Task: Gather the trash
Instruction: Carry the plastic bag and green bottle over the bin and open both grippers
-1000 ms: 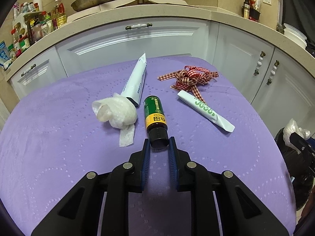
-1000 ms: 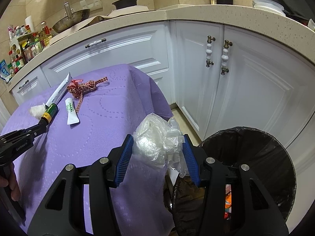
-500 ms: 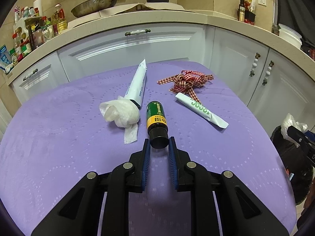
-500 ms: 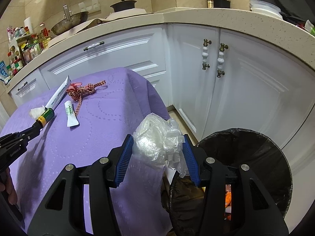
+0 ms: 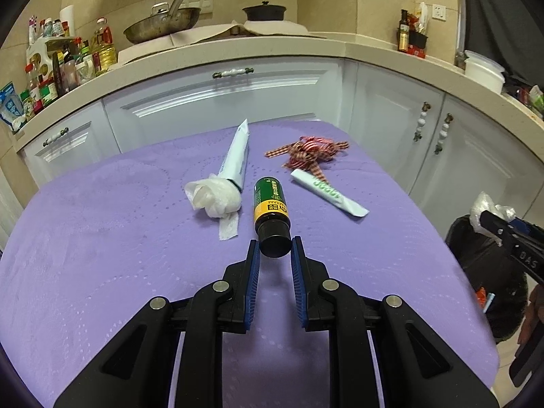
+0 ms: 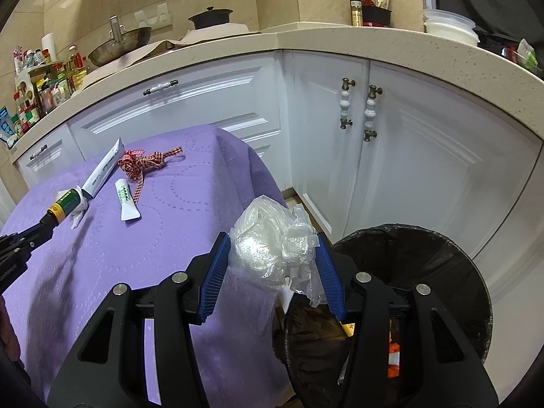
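Left gripper jaws pinch the green bottle by its cap, apparently lifted; right gripper jaws clamp crumpled plastic (beside the bin).

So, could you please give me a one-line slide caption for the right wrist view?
Right gripper holding crumpled clear plastic beside the black-lined trash bin.

Matt purple cloth, glossy glass bottle, crinkled clear plastic wad, ribbed blue claw pads
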`<state>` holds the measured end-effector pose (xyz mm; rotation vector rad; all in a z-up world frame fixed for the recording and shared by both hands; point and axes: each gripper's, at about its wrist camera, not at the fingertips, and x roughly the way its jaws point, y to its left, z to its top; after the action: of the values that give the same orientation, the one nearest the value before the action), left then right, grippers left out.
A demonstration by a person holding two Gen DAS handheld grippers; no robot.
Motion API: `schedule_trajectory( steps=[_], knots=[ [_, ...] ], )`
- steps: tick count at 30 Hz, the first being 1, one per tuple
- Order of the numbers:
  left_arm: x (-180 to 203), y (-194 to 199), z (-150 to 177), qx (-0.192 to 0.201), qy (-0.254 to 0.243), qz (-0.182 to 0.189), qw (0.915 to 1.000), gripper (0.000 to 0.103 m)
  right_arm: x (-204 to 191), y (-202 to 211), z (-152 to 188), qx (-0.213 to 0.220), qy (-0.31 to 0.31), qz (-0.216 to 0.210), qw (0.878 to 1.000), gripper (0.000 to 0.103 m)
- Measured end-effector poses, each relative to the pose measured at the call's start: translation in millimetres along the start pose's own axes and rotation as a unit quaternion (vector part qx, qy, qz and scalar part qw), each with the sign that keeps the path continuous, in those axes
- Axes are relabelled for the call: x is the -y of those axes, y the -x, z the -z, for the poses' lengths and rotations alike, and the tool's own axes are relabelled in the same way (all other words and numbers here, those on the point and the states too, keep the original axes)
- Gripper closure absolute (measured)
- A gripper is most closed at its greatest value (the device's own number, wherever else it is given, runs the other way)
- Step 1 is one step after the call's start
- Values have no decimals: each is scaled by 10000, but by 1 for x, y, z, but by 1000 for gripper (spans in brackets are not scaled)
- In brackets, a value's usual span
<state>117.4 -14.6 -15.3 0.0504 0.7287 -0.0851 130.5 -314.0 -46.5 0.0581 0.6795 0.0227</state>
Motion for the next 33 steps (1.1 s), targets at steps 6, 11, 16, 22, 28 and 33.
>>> schedule_trajectory(
  steps=[6, 11, 16, 22, 28, 33],
  knots=[
    [20, 16, 0, 140, -182, 285, 9993, 84, 14, 14, 6, 52, -85, 201, 9997, 54],
    [50, 24, 1, 213, -445, 647, 9967, 84, 39, 29, 15, 70, -245, 489, 9985, 54],
    [88, 30, 3, 226, -741, 1079, 9911, 84, 67, 44, 26, 82, -425, 780, 9960, 54],
    [140, 36, 9, 278, -1213, 1556, 9799, 83, 99, 57, 37, 110, -651, 1071, 9921, 54],
    [185, 35, 15, 286, -1563, 1901, 9688, 84, 122, 64, 47, 133, -812, 1263, 9886, 54],
    [217, 24, 19, 301, -1784, 2150, 9597, 83, 135, 62, 50, 221, -962, 1357, 9858, 50]
  ],
)
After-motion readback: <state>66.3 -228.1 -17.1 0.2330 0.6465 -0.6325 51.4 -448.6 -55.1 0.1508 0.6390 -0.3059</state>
